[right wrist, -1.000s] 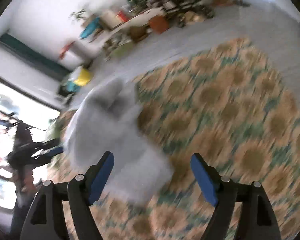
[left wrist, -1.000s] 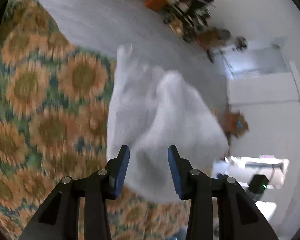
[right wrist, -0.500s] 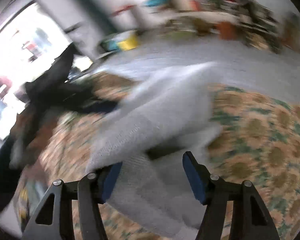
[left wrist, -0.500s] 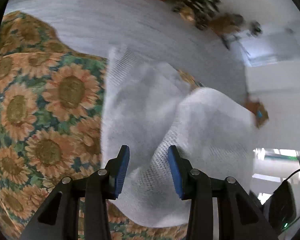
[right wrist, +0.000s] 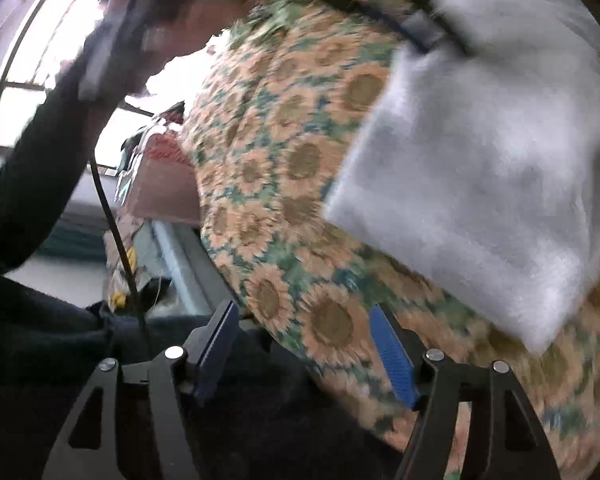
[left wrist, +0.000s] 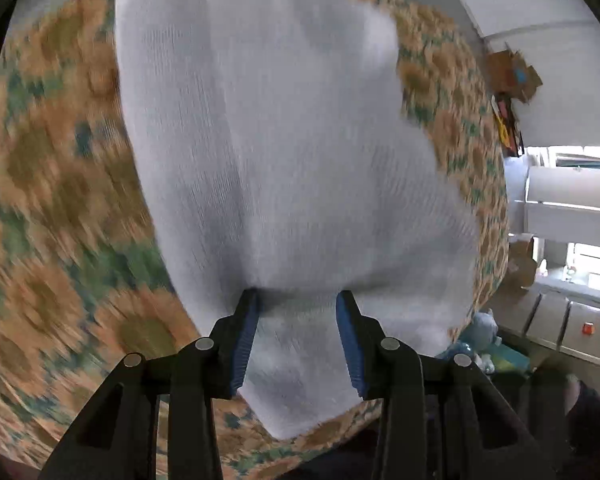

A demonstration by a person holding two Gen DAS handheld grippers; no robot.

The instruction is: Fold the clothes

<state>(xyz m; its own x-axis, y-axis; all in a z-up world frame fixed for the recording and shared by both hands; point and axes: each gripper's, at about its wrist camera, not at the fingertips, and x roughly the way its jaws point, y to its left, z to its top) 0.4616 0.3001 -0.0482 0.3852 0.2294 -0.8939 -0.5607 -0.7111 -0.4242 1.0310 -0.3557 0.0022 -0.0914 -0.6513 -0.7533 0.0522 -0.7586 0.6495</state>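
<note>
- The white knit garment [left wrist: 284, 152] is lying on the sunflower-print cover [left wrist: 60, 208], and everything below is placed from that garment.
- The left gripper [left wrist: 296, 300] is sitting right at the garment's near end: its 2 blue pads [left wrist: 244, 340] are standing part-way apart with a strip of the white cloth between them. The cloth is puckering at the left pad, but whether both pads are pressing on it I cannot tell.
- From those fingers the garment is running straight away, long axis in line with the gripper, its far end reaching toward the top of the left view.
- The right gripper [right wrist: 304, 320] is hanging off the garment's corner, over bare cover close to the cover's edge. Its jaws are wide, have just been opening again, and have nothing between them (only sunflower print is showing in the gap).
- In the right view the garment [right wrist: 500, 152] is lying up and to the right of the fingers, its nearest corner pointing down toward them.
- So the left hand is the nearer one; I judge the right needs to travel to that corner before any fold.
- Room: bare cover is flanking the garment on both long sides, while the near edge of the cover is dropping away just behind both grippers, by the person's dark sleeve [right wrist: 32, 168].
</note>
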